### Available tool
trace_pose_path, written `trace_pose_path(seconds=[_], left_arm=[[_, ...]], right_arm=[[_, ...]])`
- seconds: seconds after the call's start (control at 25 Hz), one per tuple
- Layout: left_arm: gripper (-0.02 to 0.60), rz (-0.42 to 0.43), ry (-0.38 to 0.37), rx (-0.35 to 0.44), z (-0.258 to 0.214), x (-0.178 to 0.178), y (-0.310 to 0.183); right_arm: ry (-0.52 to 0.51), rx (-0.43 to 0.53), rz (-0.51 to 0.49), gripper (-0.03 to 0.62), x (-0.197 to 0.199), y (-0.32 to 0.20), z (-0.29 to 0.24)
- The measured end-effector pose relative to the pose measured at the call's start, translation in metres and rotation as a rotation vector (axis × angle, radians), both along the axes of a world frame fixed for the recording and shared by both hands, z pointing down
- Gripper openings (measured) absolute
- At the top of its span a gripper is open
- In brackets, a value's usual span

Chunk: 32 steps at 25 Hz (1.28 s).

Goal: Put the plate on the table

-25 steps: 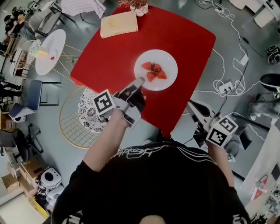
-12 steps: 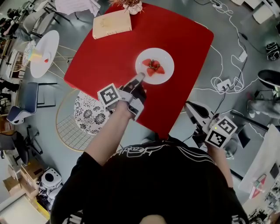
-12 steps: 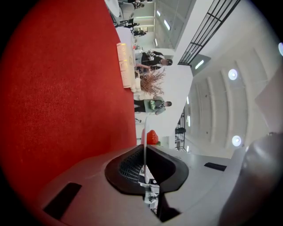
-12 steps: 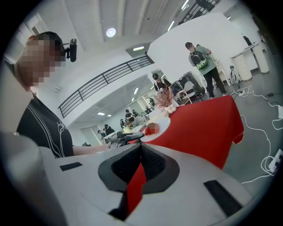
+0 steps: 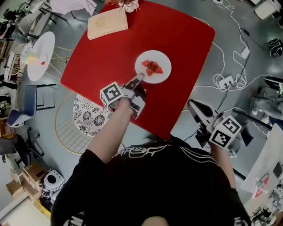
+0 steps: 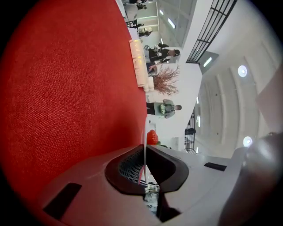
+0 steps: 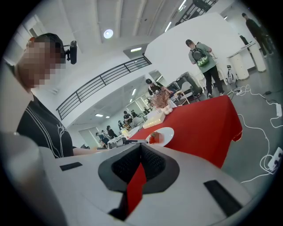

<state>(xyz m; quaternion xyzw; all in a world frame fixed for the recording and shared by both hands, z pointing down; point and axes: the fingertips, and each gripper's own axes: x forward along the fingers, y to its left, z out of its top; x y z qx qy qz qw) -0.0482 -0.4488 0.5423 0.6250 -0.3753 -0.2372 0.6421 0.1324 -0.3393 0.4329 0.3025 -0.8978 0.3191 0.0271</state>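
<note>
- R claw: nearest, off the table's near corner, over grey floor w/ white cables. Jaws pressed together, nothing btwn them; same in right gripper view.
- L claw: reaches over the near side of the red table, pointing away from the person and a bit right. Left gripper view shows jaws nearly closed, pinching the plate's thin white rim edge-on.
- Plate: white, round, so no long axis. Face up, flat, level w/ the table top, roughly mid-table. Held at its near-left rim. From right gripper view it looks to sit on the cloth; can't tell if the gripped edge is raised a hair.
- Strawberries: small red cluster at plate centre, also just past the rim in left gripper view.
- Far edge of table: flat tan box, long side running along the far-left edge; dried twigs in a pale pot beside it.
- Left of table, on floor: wire chair w/ patterned seat, round white side table.
</note>
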Motion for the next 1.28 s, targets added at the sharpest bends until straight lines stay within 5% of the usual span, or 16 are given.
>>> trace_pose_path(seconds=[0.96, 1.28], left_arm=[[0.018, -0.043, -0.048, -0.148, 0.037, -0.008, -0.001], [0.031, -0.059, -0.048, -0.14, 0.036, -0.009, -0.004]], right_arm=[[-0.036, -0.026, 0.014, 0.006, 0.001, -0.009, 0.004], [-0.05, -0.039, 0.031, 0.006, 0.005, -0.007, 0.007]])
